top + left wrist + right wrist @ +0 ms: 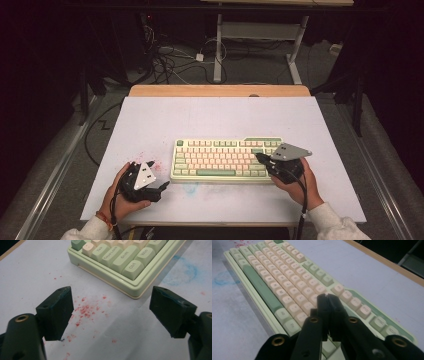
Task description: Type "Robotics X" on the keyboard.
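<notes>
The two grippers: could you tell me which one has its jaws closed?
The right gripper, over the keyboard's right end, jaws pressed together. The left gripper hangs open beside the keyboard's left end.

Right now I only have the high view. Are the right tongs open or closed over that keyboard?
Observer: The right tongs are closed, jaws pressed together above the cream keys at the keyboard's right end.
Operator: And the left tongs?
Observer: The left tongs are wide open with nothing between them, above red specks on the table.
Operator: What do they face?
Observer: The keyboard's near left corner, by the Ctrl key.
</notes>
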